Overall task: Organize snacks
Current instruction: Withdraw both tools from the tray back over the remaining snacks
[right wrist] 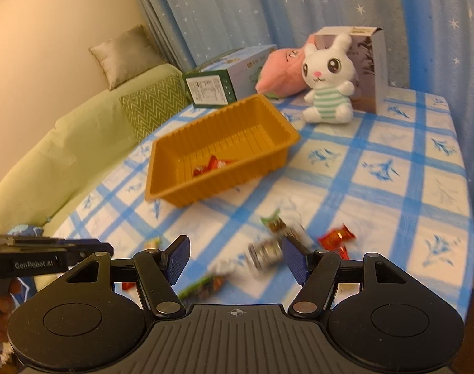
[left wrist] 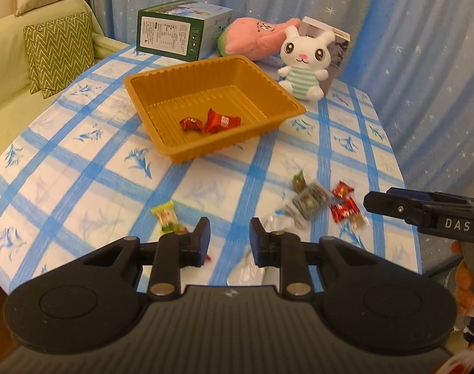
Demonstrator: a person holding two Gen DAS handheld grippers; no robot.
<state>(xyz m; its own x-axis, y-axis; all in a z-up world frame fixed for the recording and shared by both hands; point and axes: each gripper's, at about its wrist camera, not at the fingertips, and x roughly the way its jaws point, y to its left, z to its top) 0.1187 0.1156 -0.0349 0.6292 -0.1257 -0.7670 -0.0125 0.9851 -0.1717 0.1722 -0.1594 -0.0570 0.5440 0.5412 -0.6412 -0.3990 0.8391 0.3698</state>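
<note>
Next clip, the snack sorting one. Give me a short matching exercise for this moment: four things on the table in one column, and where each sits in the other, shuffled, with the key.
Things
1. two red-wrapped candies
2. yellow-green wrapped snack
3. white plush bunny
4. green and white carton

Places
A. sitting against a grey box at the far side of the table
B. inside the orange plastic tray
C. lying on its side at the far edge, beyond the tray
D. on the checked tablecloth, just ahead of the left gripper

Pairs: 1-B, 2-D, 3-A, 4-C
</note>
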